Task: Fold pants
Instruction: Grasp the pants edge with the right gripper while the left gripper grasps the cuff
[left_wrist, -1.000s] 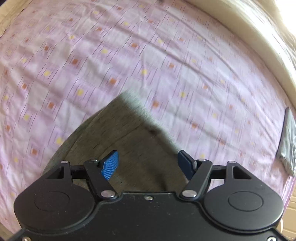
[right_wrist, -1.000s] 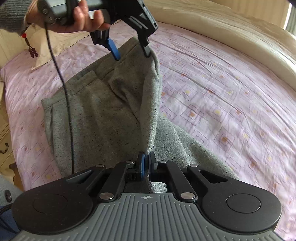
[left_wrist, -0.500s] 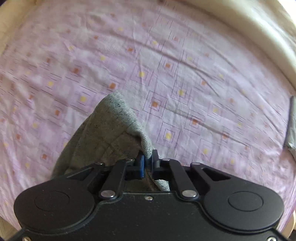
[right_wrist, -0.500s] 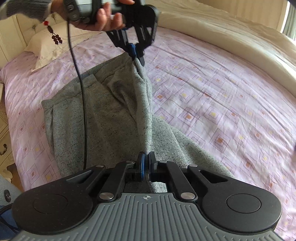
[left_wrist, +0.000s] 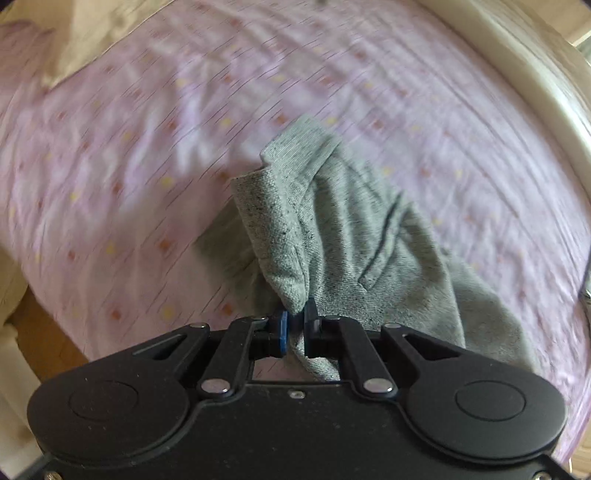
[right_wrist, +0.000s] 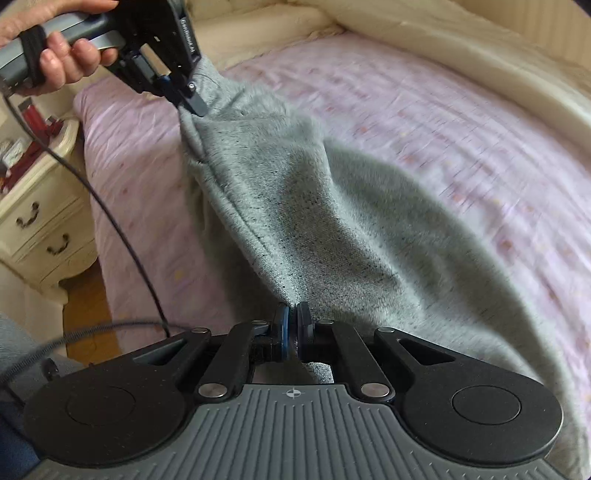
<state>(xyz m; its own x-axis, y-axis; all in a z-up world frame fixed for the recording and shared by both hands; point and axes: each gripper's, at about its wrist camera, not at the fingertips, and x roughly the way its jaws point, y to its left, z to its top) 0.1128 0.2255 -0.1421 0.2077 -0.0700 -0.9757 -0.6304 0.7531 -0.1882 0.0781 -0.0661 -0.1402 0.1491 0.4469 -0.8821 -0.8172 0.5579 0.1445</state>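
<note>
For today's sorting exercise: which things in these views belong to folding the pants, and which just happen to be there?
Part of the job:
- grey speckled fleece pants
- left gripper, shut on them
- right gripper, shut on them
- pink patterned bedsheet

Just there:
- cream bedside drawers
- cream quilt

Small white lettering on the left hand-held gripper (right_wrist: 184, 96) is too blurred to read.

1. Right gripper (right_wrist: 293, 325): pads closed on a fold of the grey pants (right_wrist: 332, 229).
2. Left gripper (right_wrist: 184, 94): hand-held, pinching the pants' far edge; fabric stretched between both.
3. Bedsheet (right_wrist: 443, 122): pink, patterned (blurred).
4. Nightstand (right_wrist: 40, 221): cream, beside the bed.
5. Cable (right_wrist: 110, 221): black, trailing.
</note>
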